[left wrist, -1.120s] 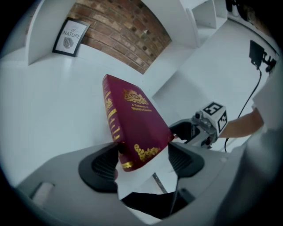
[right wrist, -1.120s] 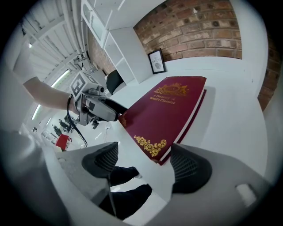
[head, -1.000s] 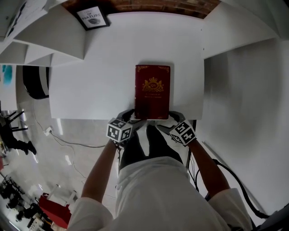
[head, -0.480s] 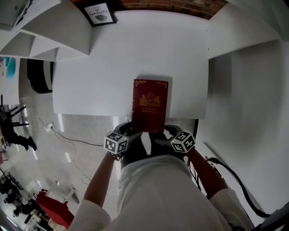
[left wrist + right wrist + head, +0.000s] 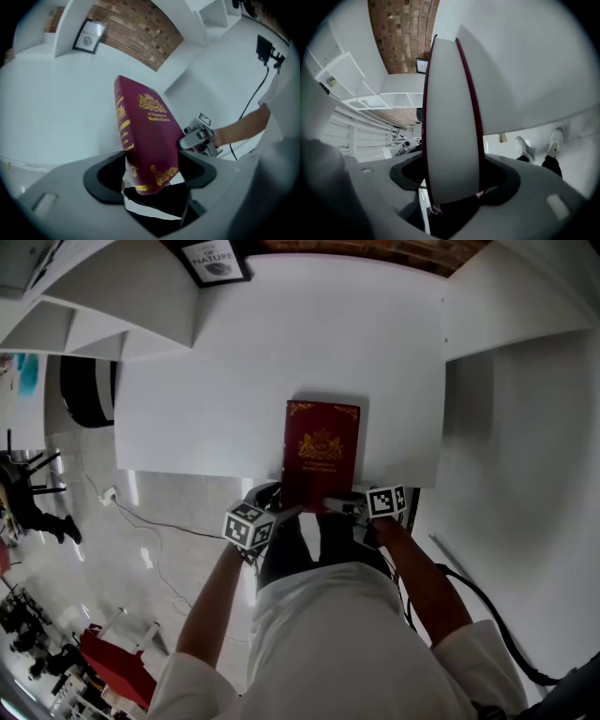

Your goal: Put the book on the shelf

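The left hand-held gripper (image 5: 152,187) pinches the near bottom corner of the book (image 5: 147,136), spine side. The corner sinks into the dark gap between the jaws, so the pads themselves are lost in shadow. The right hand-held gripper (image 5: 452,197) has the same book between its jaws from the other side. Its jaws have just been closing on the pale page edge and appear clamped on it, a dark red cover on each side, though the contact is also in shadow. In the head view both grippers meet at the book's near end, which hangs past the near edge of the white worktop (image 5: 234,381). The rest of the book lies over the worktop, gold crest up. The person's forearms and white shirt fill the lower frame and hide the floor beneath. Beyond the worktop stand white shelves (image 5: 122,306), cut off at the top left. A framed picture (image 5: 214,259) stands against a brick wall (image 5: 136,33), its print too small to read fully.
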